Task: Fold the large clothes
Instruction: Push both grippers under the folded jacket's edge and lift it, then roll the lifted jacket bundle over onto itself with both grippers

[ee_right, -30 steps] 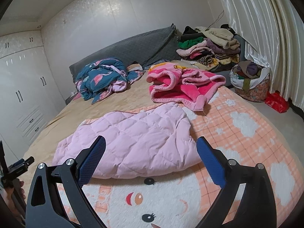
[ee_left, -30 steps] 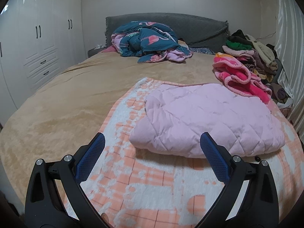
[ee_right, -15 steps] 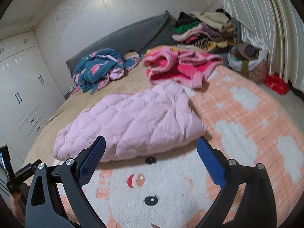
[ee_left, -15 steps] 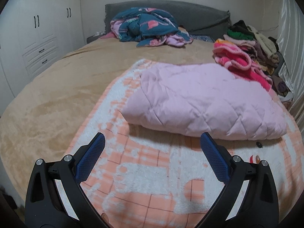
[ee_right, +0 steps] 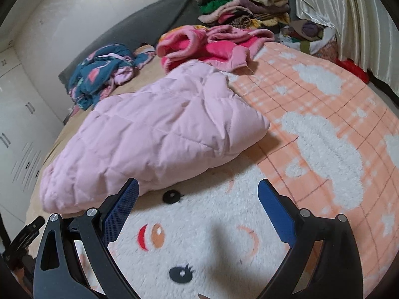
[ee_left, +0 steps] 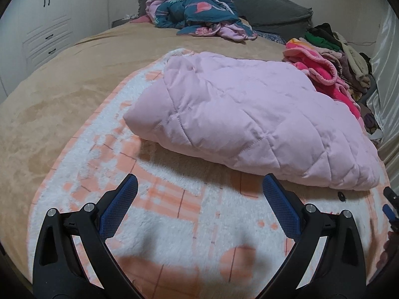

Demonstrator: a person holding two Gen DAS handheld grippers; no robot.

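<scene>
The left gripper (ee_left: 198, 199) and right gripper (ee_right: 197, 205) hung spread and empty just short of the pale pink quilted jacket (ee_left: 249, 114), which lay folded into a thick slab on the peach-and-white fleece blanket (ee_left: 159, 214). This garment looked done. Beyond the jacket, a crumpled pink fleece garment (ee_right: 207, 47) appeared unfolded; bare blanket ringed the jacket's near edge.

Pink quilted coat (ee_left: 249, 114), folded, on blanket (ee_left: 174, 211)

Home bedroom: bed (ee_left: 74, 79), wardrobe (ee_left: 37, 25).
</scene>
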